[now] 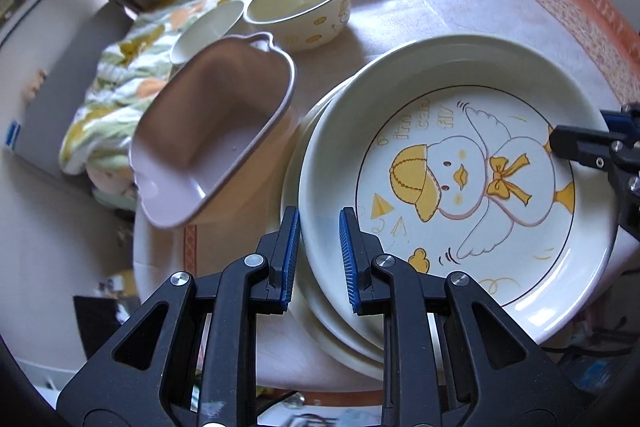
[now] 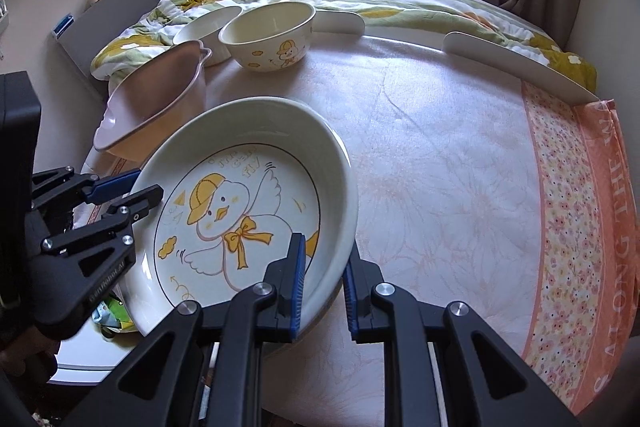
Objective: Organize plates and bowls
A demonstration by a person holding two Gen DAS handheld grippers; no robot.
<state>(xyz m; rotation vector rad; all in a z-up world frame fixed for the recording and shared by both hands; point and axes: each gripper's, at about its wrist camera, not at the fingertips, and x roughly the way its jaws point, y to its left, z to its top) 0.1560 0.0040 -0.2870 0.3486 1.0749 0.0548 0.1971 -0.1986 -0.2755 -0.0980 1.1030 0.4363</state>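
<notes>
- The table [image 2: 440, 167], under a pink flowered cloth, carries everything. There is one table, and the duck plate sits at its near left corner. A slip there could send crockery past the edge and onto the floor.
- The duck plate [image 1: 460, 187] is the only printed plate. It looks tilted and is held at two opposite points of its rim. If one side rises faster than the other, the glazed rim may slide out of the pads, and the plate would drop onto the one below and chip.
- A plain plate [image 1: 320, 323] lies directly under the duck plate. I count at least one and possibly two, as the rims overlap too closely to tell. Dragging the duck plate instead of lifting it could shove this plate toward the table edge.
- One pink dish [image 1: 212, 131] with handles stands just left of the duck plate. A swing of the duck plate that way would knock it.
- One duck bowl [image 1: 300, 7] stands well beyond the duck plate, out of immediate danger.
- One white bowl [image 1: 208, 27] sits beside the duck bowl and further left of the duck plate, partly hidden. That makes two bowls, or three with the pink dish.
- There are two tongs. The left tongs [image 1: 320, 227] are narrow, pinching the duck plate's near left rim. The right tongs [image 2: 325, 247] are narrow too, clamped on the opposite rim. Both bite only a shallow strip, so the hold looks slight.
</notes>
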